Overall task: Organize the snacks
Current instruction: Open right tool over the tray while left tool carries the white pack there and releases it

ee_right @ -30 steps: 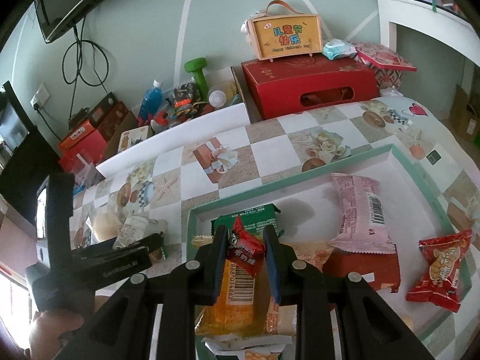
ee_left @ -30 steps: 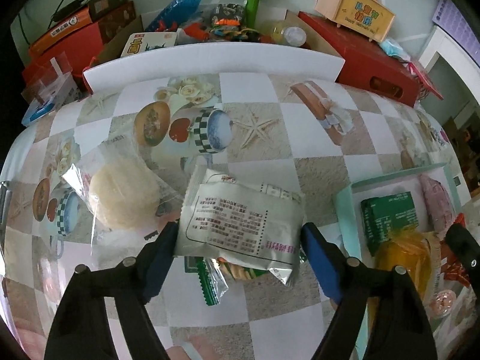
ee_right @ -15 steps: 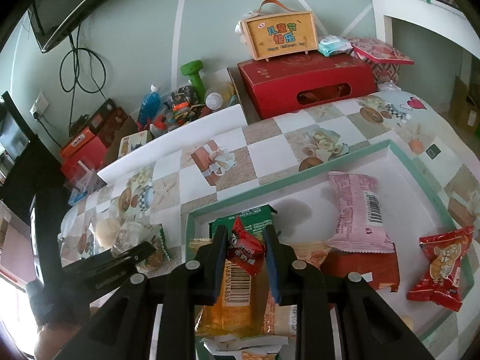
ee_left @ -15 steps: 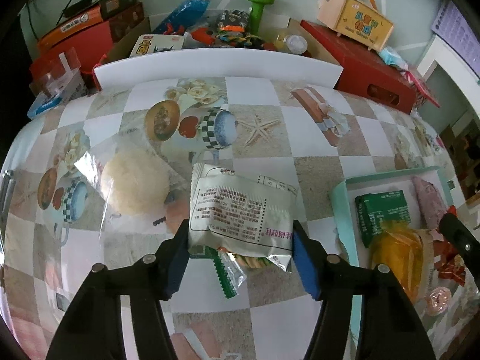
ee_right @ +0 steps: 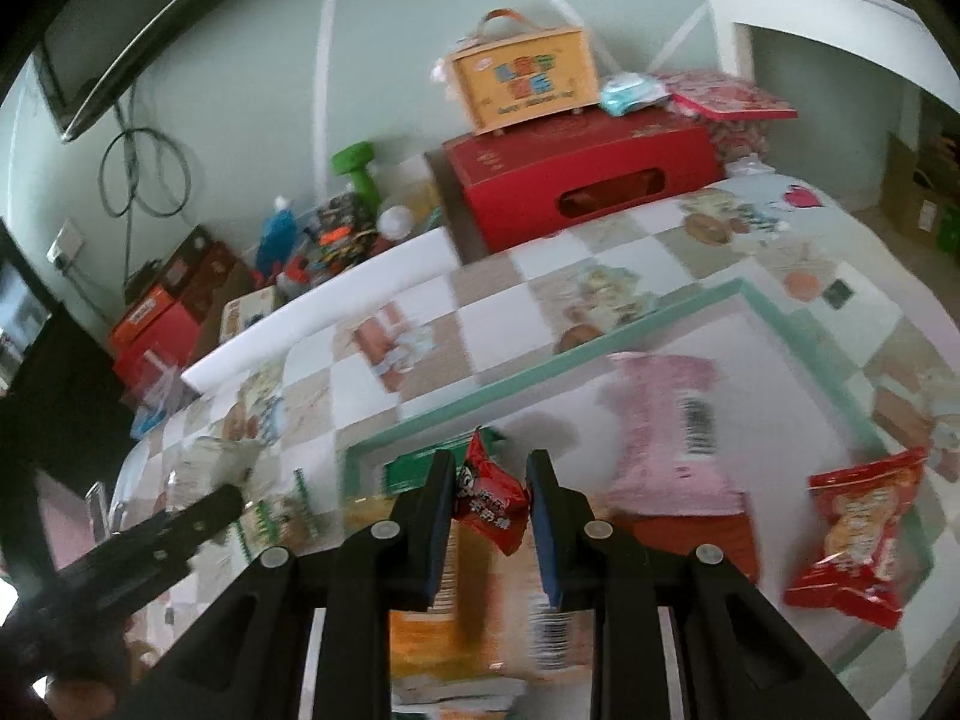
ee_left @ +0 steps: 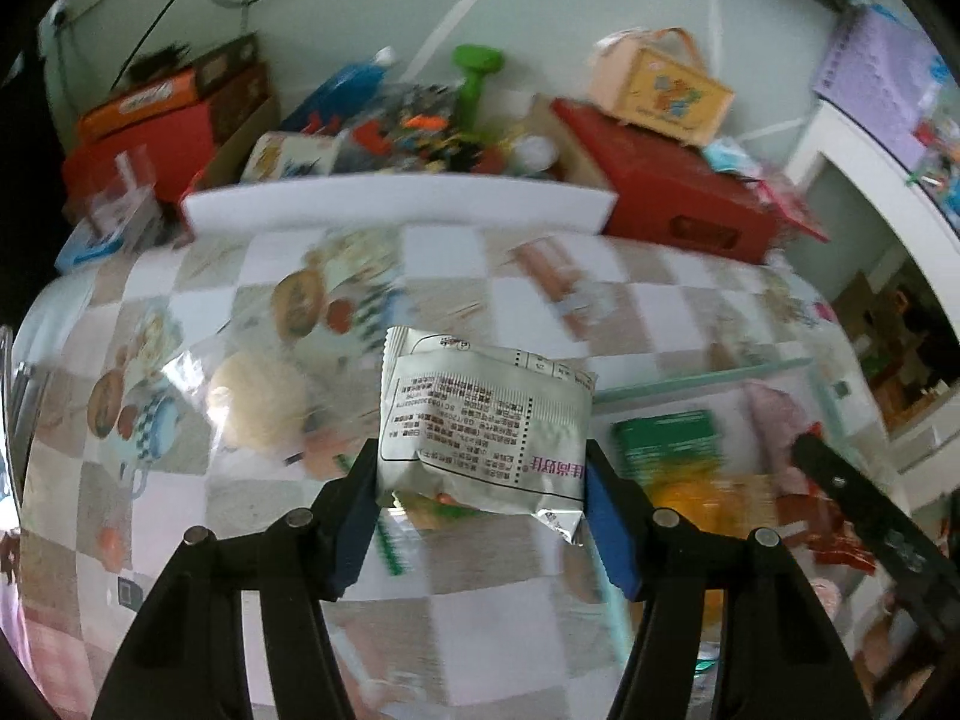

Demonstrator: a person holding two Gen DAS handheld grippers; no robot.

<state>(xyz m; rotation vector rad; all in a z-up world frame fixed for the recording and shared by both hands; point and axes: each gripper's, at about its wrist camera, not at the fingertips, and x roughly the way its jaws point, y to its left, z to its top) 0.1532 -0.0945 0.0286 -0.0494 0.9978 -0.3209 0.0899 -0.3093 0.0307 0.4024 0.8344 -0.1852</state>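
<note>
Bench covered by a glossy checked cloth of white and tan squares printed with cups, starfish and flowers; pale green wall behind, with a white doorway beside the wall at the cloth's far corner. Landmark: the shallow white tray with a raised teal rim, lying flat on the cloth. Behind the tray, along the wall, stand a red carton with an oval cut-out, a tan handled box on top of it, a green dumbbell, a blue bottle and a long white board.

Left gripper: blue-padded fingers clamped on a silvery foil packet, crinkled, with printed text, held above the cloth just outside the tray's near rim. Beyond it, farther from the tray, a clear wrapper with a round pale cake lies on the cloth.

Right gripper: closed narrowly on a small red pouch, held over the tray's near corner. Inside the tray lie a green flat pack, an orange bag beneath the gripper, a pink pillow pack with a barcode at centre, and a red bag near the tray's side rim. Bare white floor shows between the pink pack and the tray's far rim. Motion blur softens most edges.
</note>
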